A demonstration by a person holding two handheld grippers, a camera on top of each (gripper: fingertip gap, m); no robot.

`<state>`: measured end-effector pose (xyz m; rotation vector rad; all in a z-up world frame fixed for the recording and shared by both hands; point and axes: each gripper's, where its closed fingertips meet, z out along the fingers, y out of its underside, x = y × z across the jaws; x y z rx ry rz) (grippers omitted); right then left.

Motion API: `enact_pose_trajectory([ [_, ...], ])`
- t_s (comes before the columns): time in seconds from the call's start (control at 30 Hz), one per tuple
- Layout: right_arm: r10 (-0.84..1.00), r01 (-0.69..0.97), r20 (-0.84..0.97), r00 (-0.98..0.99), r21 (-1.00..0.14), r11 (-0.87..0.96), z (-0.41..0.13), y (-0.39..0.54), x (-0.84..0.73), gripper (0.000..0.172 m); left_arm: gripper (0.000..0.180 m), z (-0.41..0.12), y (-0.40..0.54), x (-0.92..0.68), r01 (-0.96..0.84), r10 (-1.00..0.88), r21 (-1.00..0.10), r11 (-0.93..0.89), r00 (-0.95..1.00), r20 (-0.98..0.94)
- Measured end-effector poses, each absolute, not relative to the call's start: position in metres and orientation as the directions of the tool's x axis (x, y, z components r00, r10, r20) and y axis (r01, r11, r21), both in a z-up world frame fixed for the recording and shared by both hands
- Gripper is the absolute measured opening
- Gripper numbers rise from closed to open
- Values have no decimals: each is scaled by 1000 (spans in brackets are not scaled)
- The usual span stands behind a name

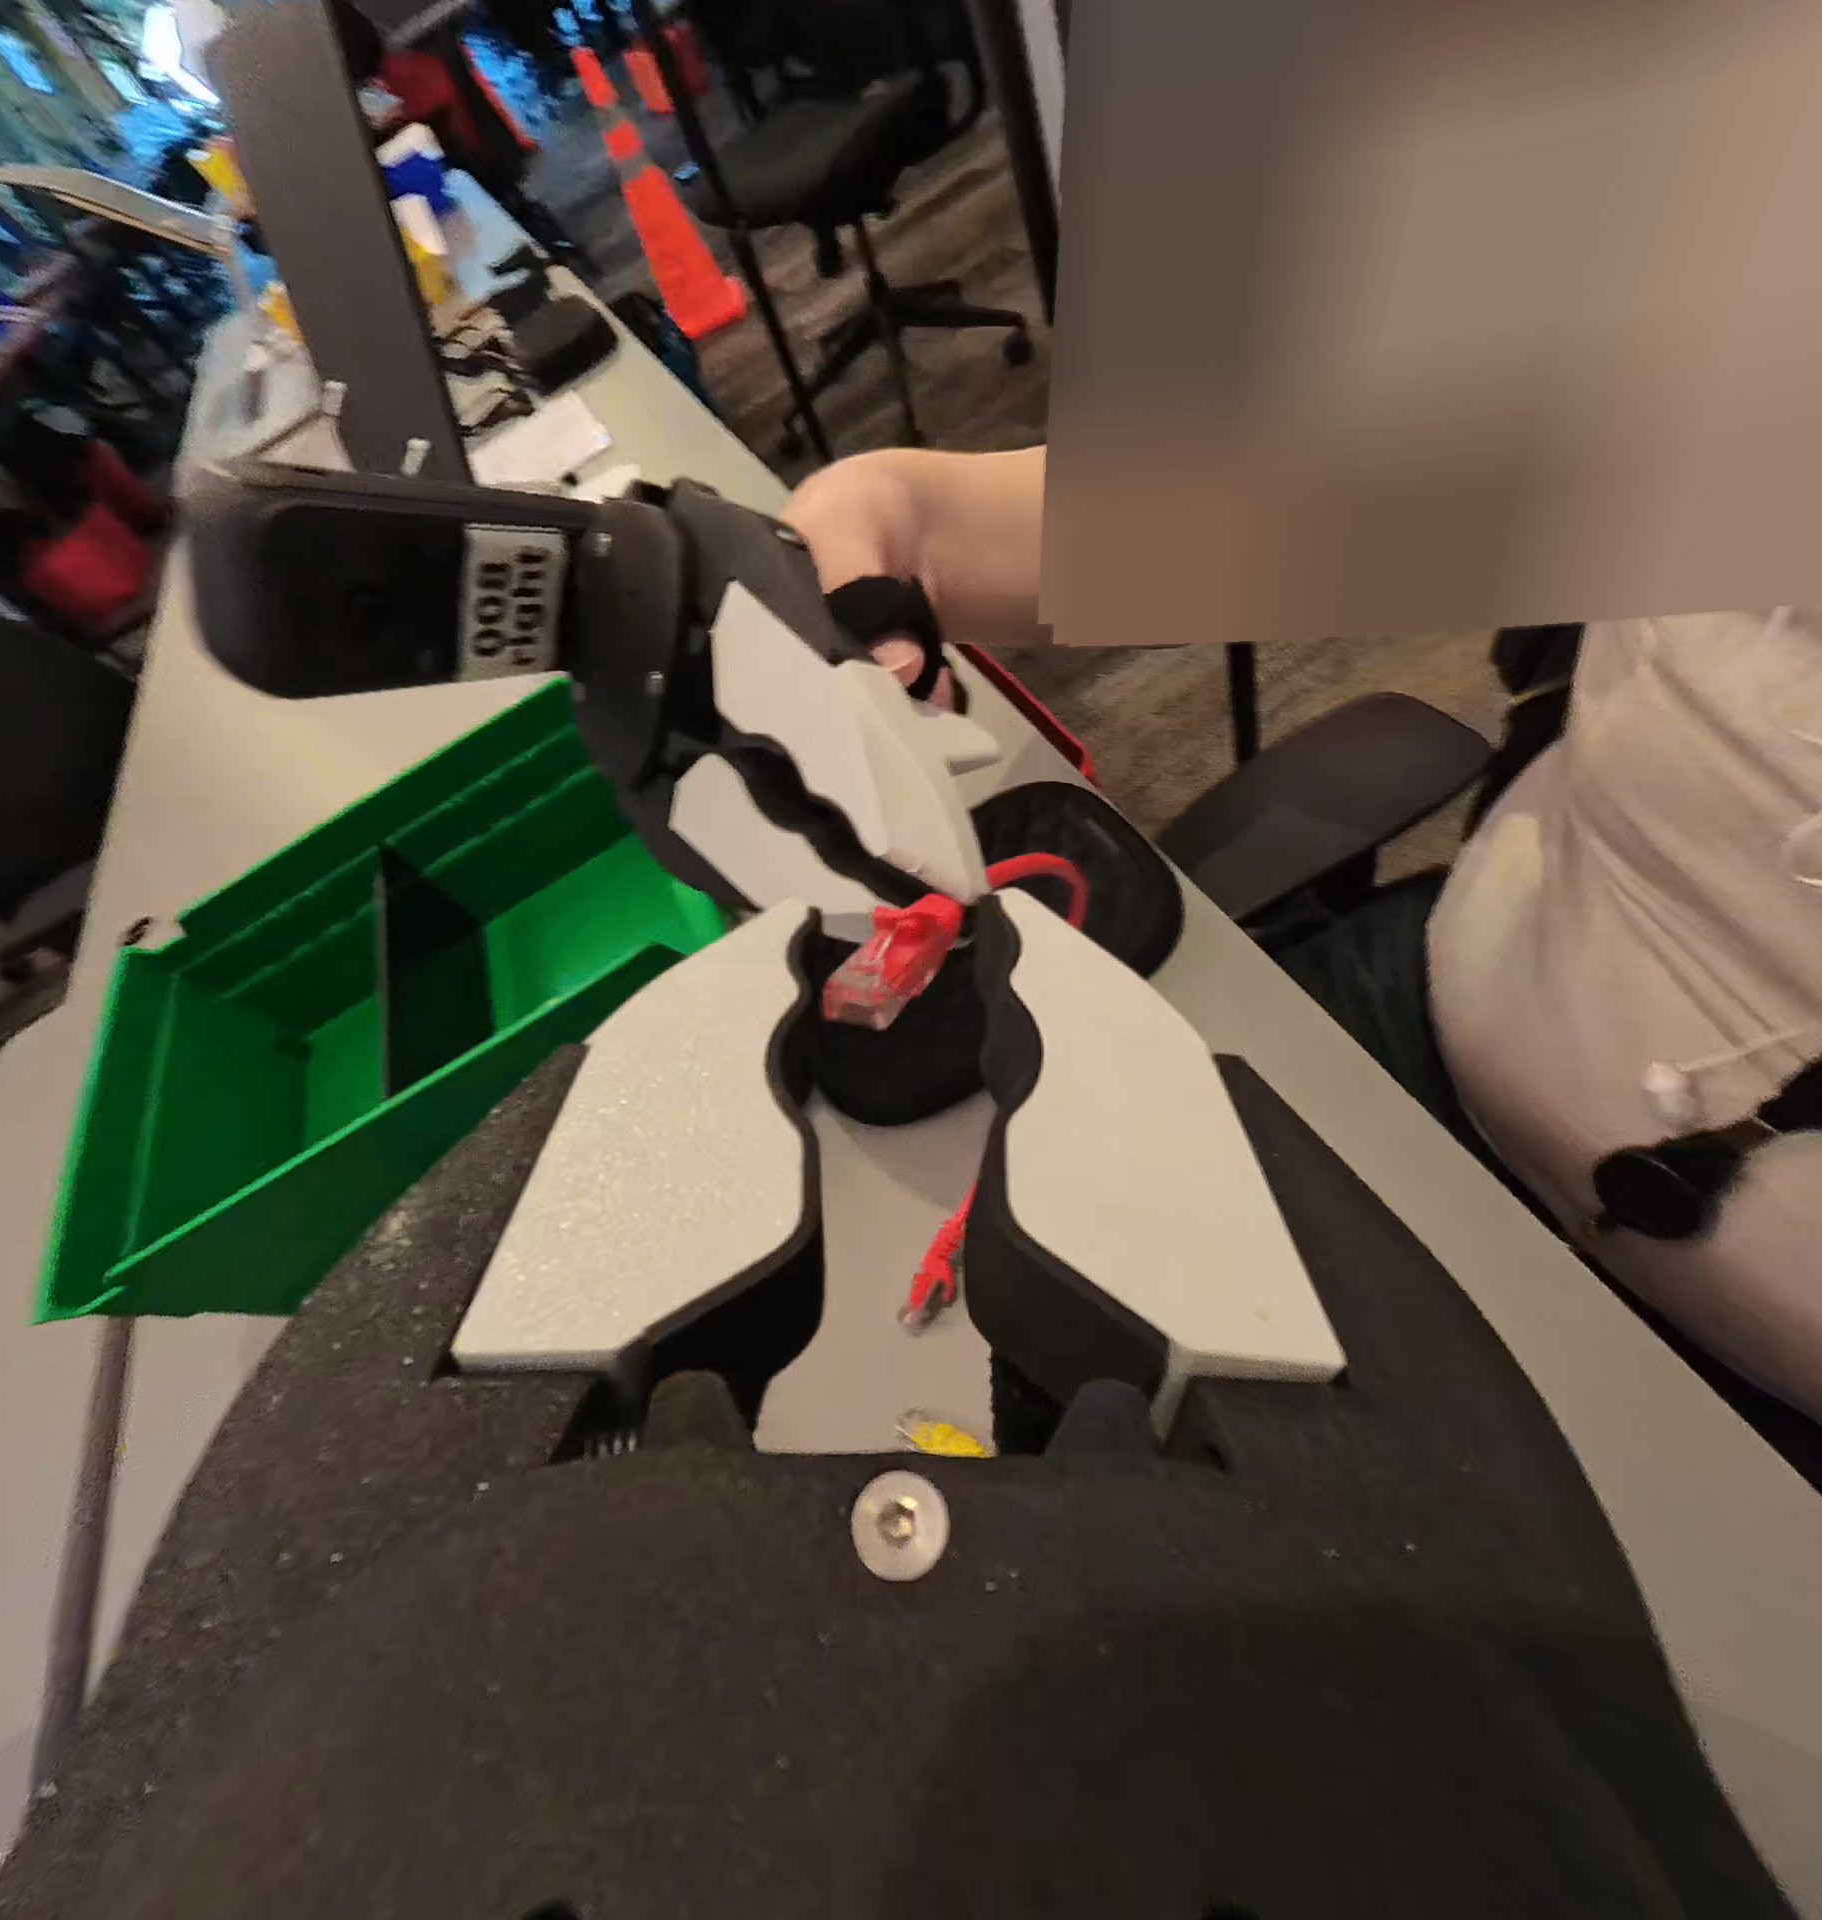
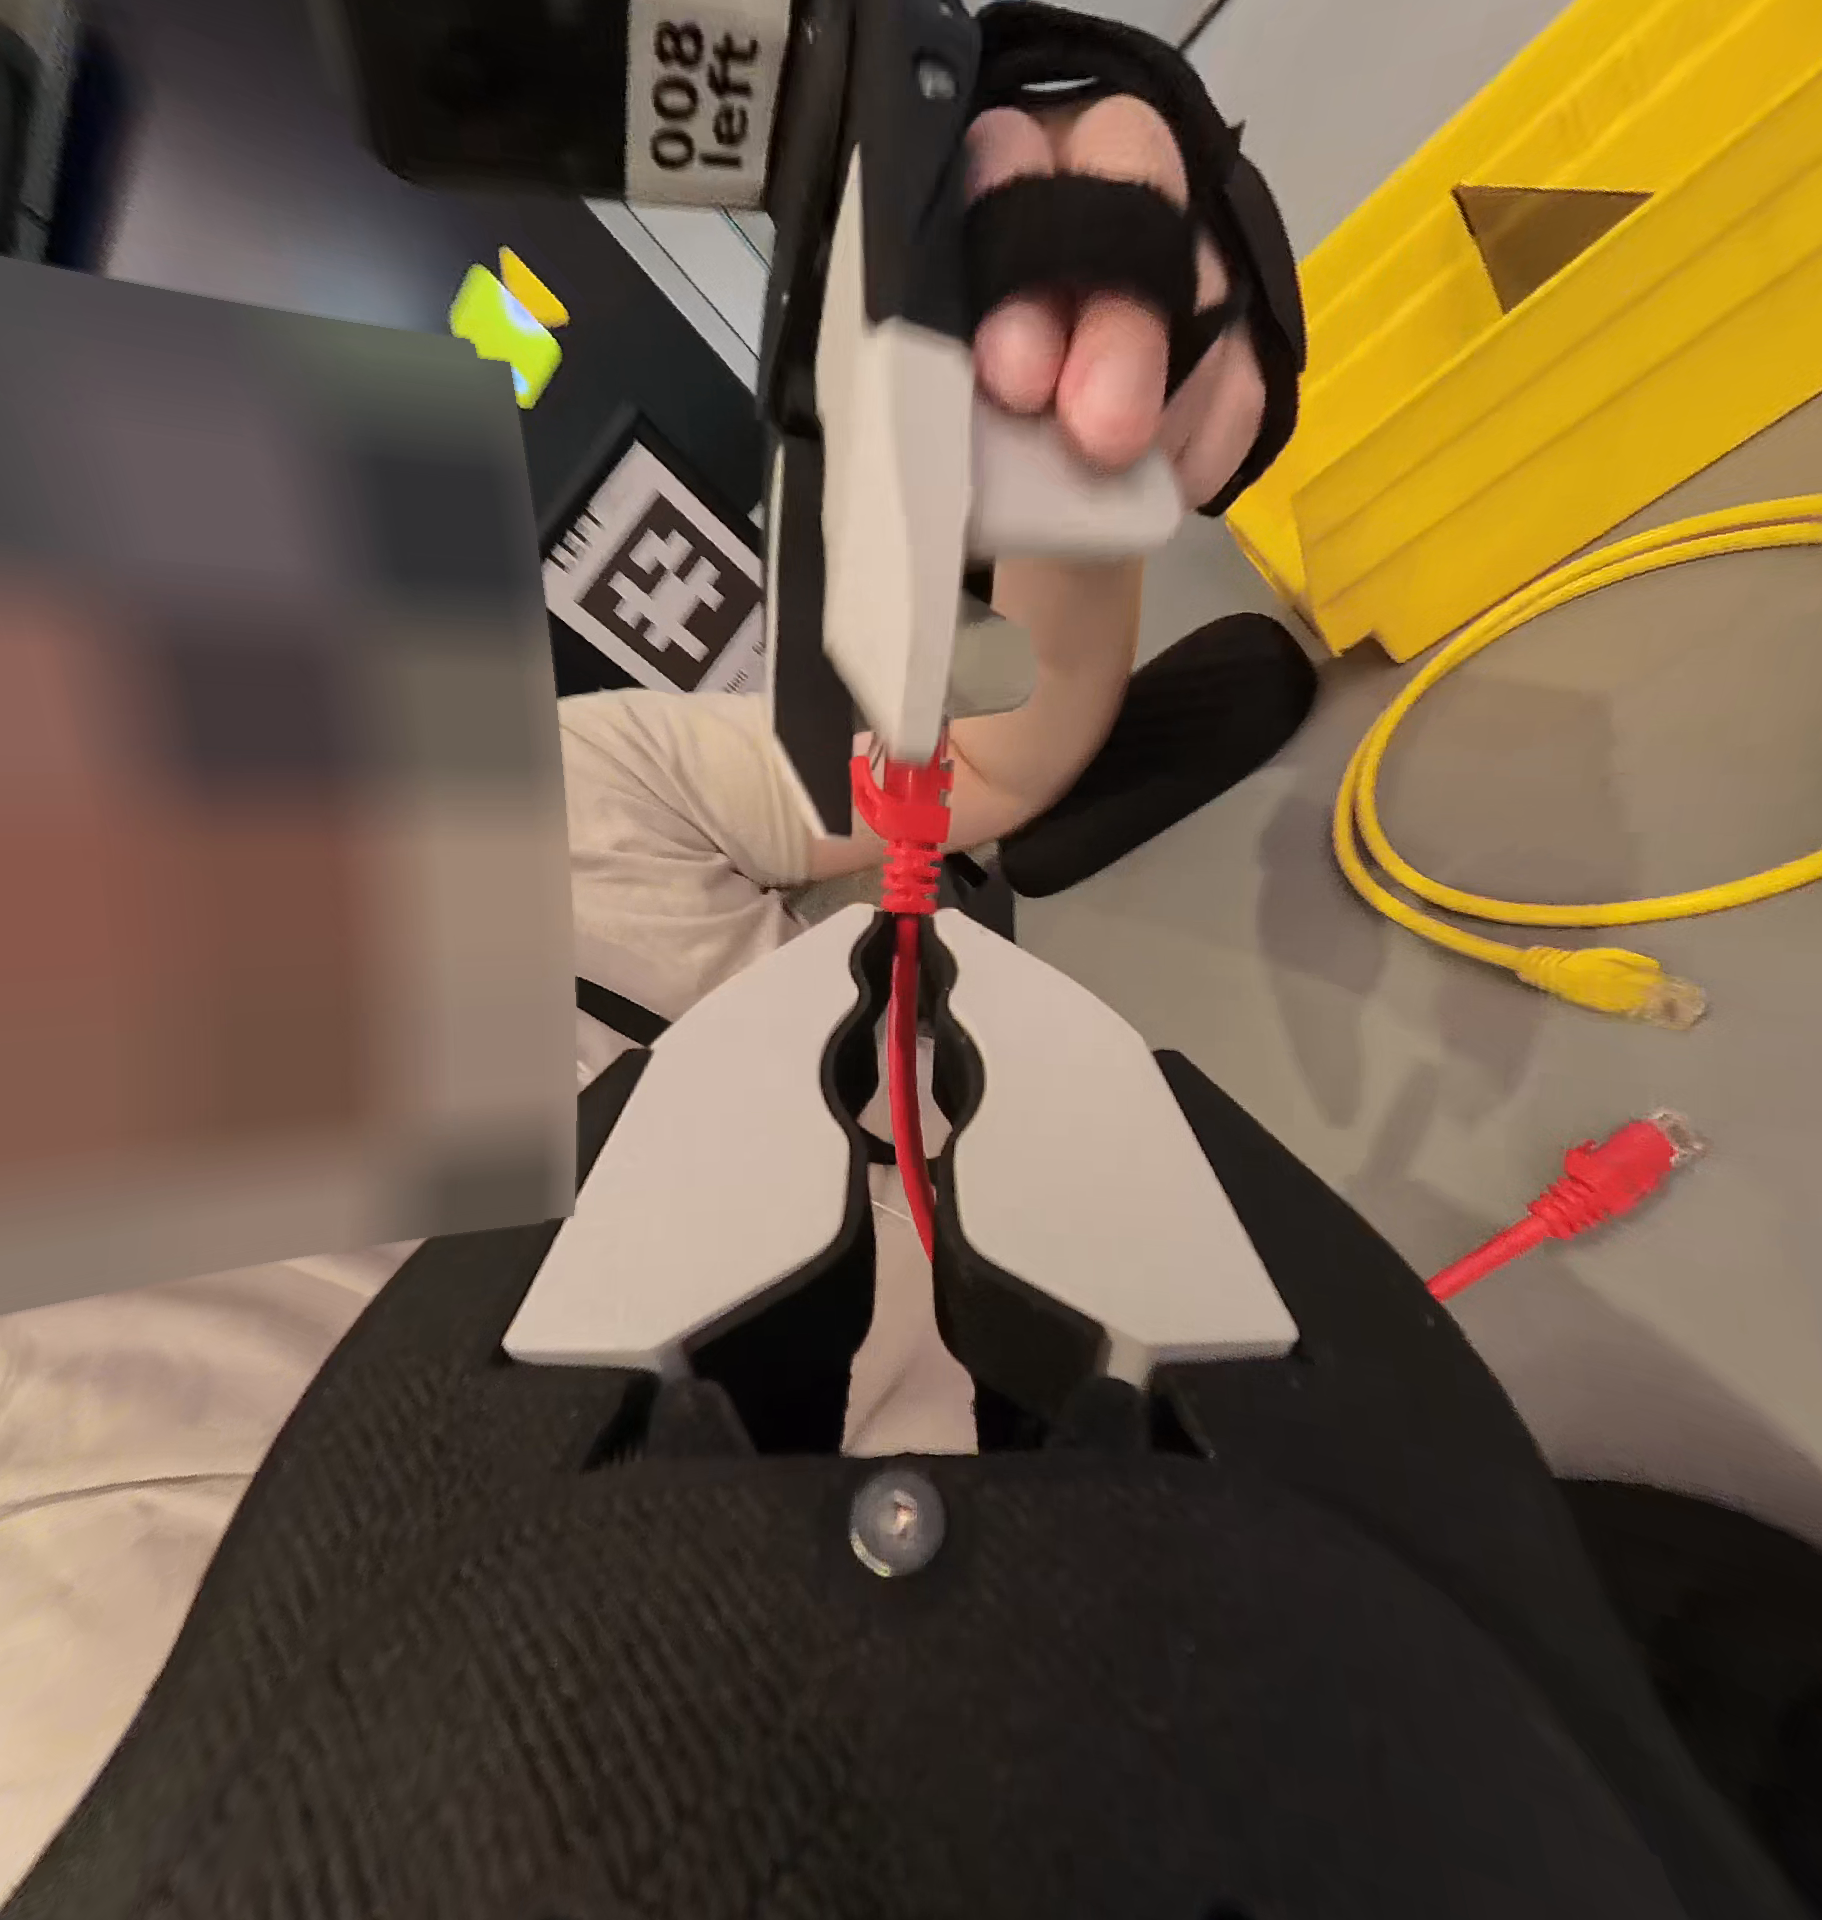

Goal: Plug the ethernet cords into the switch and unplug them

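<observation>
A grey table (image 2: 1302, 1039) stands in an office room with black chairs (image 1: 865, 177) and an orange cone (image 1: 668, 229) on the floor behind. The right gripper (image 2: 907, 914) has its two grey fingers almost together, and they pinch the red ethernet cord (image 2: 902, 1091) just behind its plug. The red plug (image 2: 902, 805) sticks out past the tips. The left gripper (image 1: 902, 914) has its jaws partly open, and the plug (image 1: 881, 966) hangs between its fingertips. In the left wrist view the plug sits in the gap and touches neither finger. In the right wrist view the left gripper comes down over the plug, but you cannot tell there if it touches. The other end of the red cord (image 2: 1603, 1169) lies loose on the table to the right. A yellow ethernet cord (image 2: 1426, 852) lies curled near a yellow bin (image 2: 1509, 416). A green bin (image 1: 294, 1039) sits on the table on the other side. A black round thing (image 1: 1083, 883) lies behind the grippers. A person in a white shirt (image 1: 1613, 935) holds both grippers with hands (image 2: 1094, 364) in black straps.
</observation>
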<state>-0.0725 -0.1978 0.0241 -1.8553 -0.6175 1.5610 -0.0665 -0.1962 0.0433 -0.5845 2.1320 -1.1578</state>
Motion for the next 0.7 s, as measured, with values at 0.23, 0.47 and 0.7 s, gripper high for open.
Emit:
enact_pose_trajectory([
  [0.23,705,20,-674,221,-719,-694,17,-193,-79,5,23,30,-191,-77,-110,-599,-826,553,-741,-303],
  [0.47,707,79,-668,231,-712,-698,12,-192,-81,5,36,21,-180,-74,-158,-619,-795,586,-720,-314],
  [0.7,708,103,-661,248,-709,-698,11,-193,-80,5,15,13,-187,-76,-151,-580,-793,590,-763,-286],
])
